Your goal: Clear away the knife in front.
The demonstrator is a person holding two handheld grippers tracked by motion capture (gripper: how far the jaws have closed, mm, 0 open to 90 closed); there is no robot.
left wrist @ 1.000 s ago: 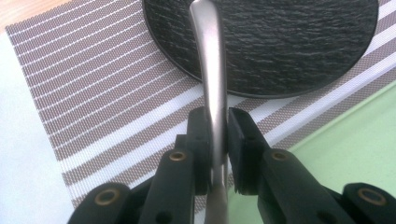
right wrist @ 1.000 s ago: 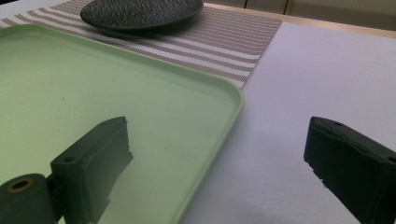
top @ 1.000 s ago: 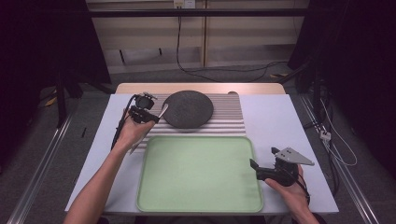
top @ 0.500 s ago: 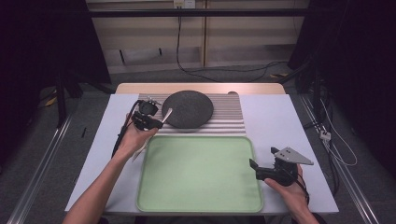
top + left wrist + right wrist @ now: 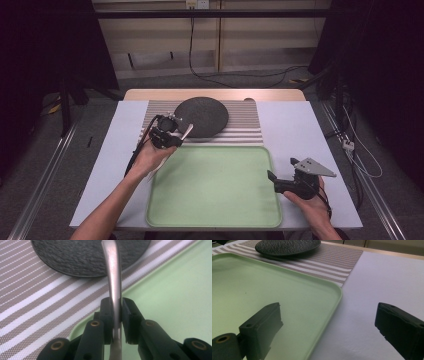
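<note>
Nearer the tray now, left hand-held gripper point(image 5: 175, 134) clamps a metal utensil point(image 5: 113, 277); right hand-held gripper point(image 5: 332, 327) gapes wide.

Green tray point(image 5: 215, 190) near table point(image 5: 300, 130) front edge; striped mat point(image 5: 245, 125) behind it; dark round plate point(image 5: 202, 116) on mat.

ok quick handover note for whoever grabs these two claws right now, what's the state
Left claw: shut on a metal utensil, likely a spoon or fork, held at the striped mat's near edge, just left of the dark plate.
Right claw: open, holding nothing, over the right edge of the green tray.
Done: utensil picked up.
Left: probably setting it down by the plate or on the tray; which one cannot be told.
</note>
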